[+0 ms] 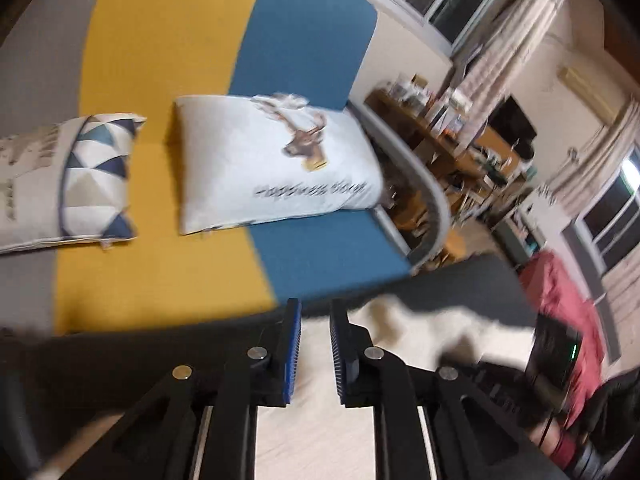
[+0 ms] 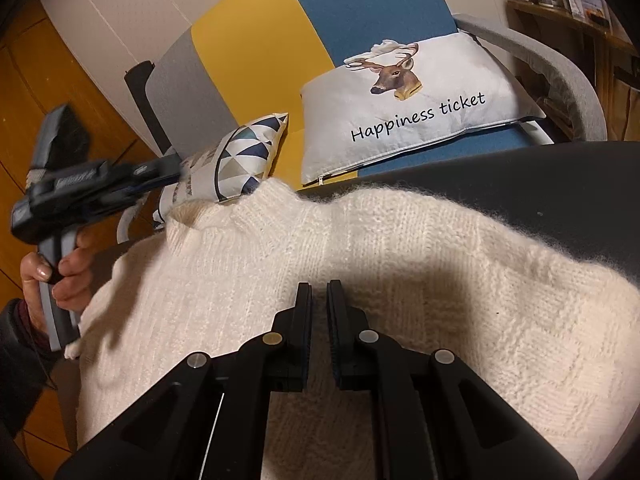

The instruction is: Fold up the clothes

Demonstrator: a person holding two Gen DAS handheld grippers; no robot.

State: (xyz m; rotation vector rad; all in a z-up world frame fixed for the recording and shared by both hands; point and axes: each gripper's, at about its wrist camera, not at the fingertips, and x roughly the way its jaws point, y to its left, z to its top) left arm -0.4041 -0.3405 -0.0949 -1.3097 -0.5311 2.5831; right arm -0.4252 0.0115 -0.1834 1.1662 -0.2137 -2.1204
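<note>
Item: white knit sweater [image 2: 320,248], spread flat on dark table [image 2: 560,184], just before deer cushion [image 2: 408,104]; soft, fluffy, stretchy, light; best pinched at shoulder or hem edge. Left gripper [image 1: 315,344] jaws apart, empty. Right gripper [image 2: 319,316] jaws near-together over sweater middle, nothing clamped

The fluffy cream knitted wool sweater [image 2: 360,248] looked soft and ribbed, lying on a smooth matt dark grey tabletop [image 2: 560,184]. The white deer-print cloth cushion [image 2: 400,112] seemed finely woven. The black matt plastic right gripper [image 2: 319,296] carried shiny metal pins.
</note>
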